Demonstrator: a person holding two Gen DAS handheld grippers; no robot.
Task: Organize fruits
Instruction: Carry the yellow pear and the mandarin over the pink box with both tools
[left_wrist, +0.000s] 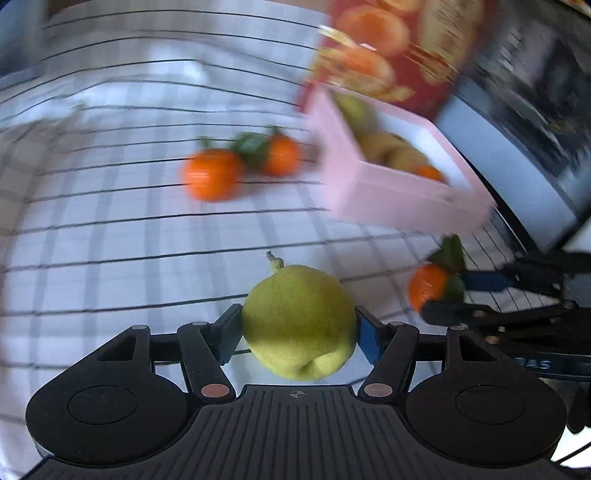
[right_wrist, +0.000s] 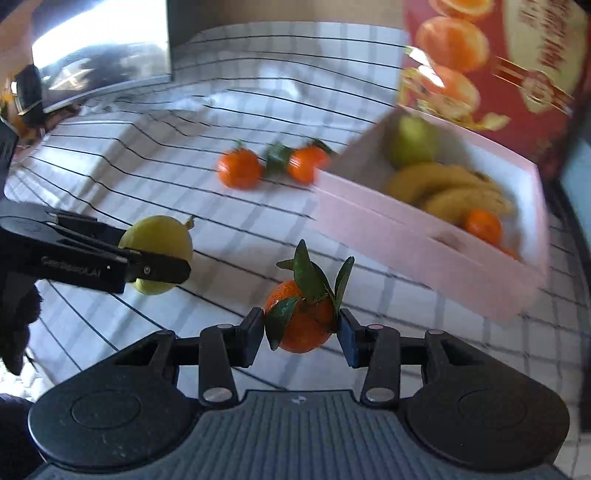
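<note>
A checked cloth with dark lines is covering the table, and its folds are rising at the far side. The left gripper is clamping a green pear between its pads, stem pointing away, above the cloth. The right gripper is pinching a leafy mandarin, its pads pressing both sides. Two more mandarins are lying loose on the cloth, side by side with leaves between them, just beside the pink box. The box is sitting to the right and is holding one green pear, a bunch of bananas and at least one mandarin. A red carton printed with oranges is standing behind the box. Much of the background is blurring.
</note>
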